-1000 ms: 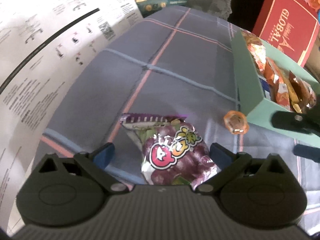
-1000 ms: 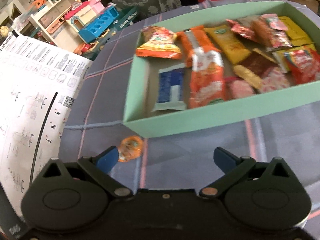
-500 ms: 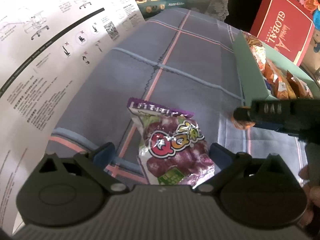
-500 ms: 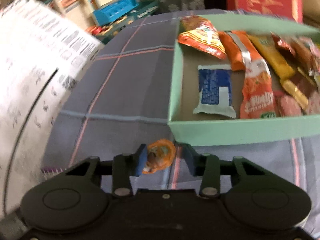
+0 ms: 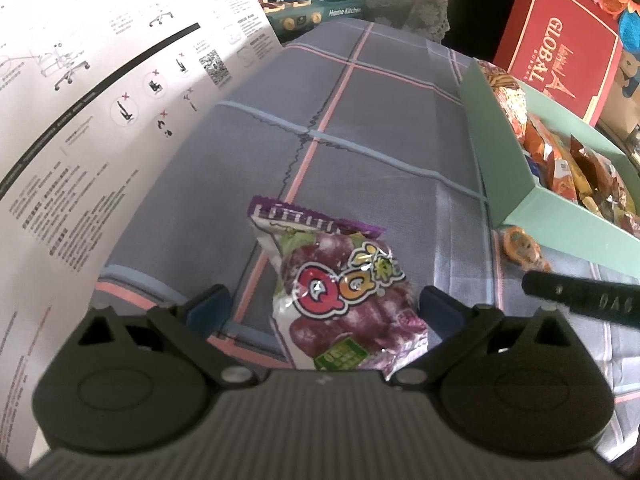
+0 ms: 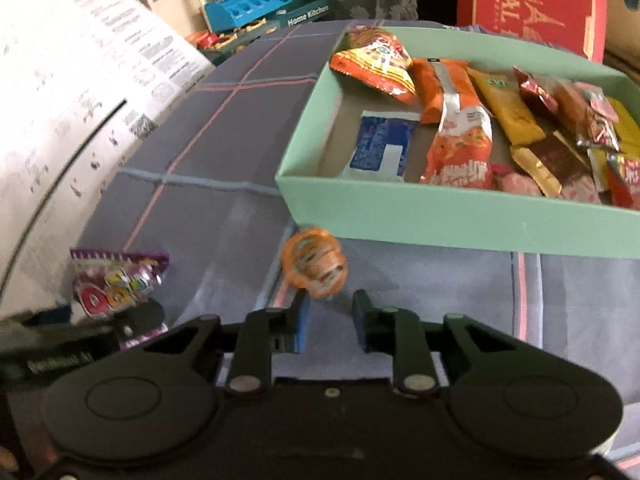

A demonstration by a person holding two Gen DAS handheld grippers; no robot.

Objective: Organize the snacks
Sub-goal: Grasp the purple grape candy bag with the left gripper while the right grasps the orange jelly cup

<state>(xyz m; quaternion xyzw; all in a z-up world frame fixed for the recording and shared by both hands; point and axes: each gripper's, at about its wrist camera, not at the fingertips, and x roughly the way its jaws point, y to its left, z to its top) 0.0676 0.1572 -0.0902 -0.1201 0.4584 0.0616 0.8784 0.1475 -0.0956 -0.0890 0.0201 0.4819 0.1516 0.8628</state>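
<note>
A purple grape-candy packet (image 5: 340, 288) lies on the checked cloth between the wide-open fingers of my left gripper (image 5: 322, 306); it also shows in the right wrist view (image 6: 116, 284). A small orange jelly cup (image 6: 314, 266) sits just beyond the fingertips of my right gripper (image 6: 329, 320), whose fingers stand a narrow gap apart; whether they grip it I cannot tell. The cup also shows in the left wrist view (image 5: 520, 246). A mint-green box (image 6: 400, 212) holds several snack packets.
A large white instruction sheet (image 5: 80, 120) stands along the left. A red gift box (image 5: 560, 48) and toy kitchen boxes (image 6: 256, 4) stand behind the table. The right gripper's arm (image 5: 580, 300) crosses the left view's right side.
My right gripper moved left and down to the orange jelly cup and narrowed its fingers from wide open. My left gripper stayed open over the purple packet, shifting slightly.
</note>
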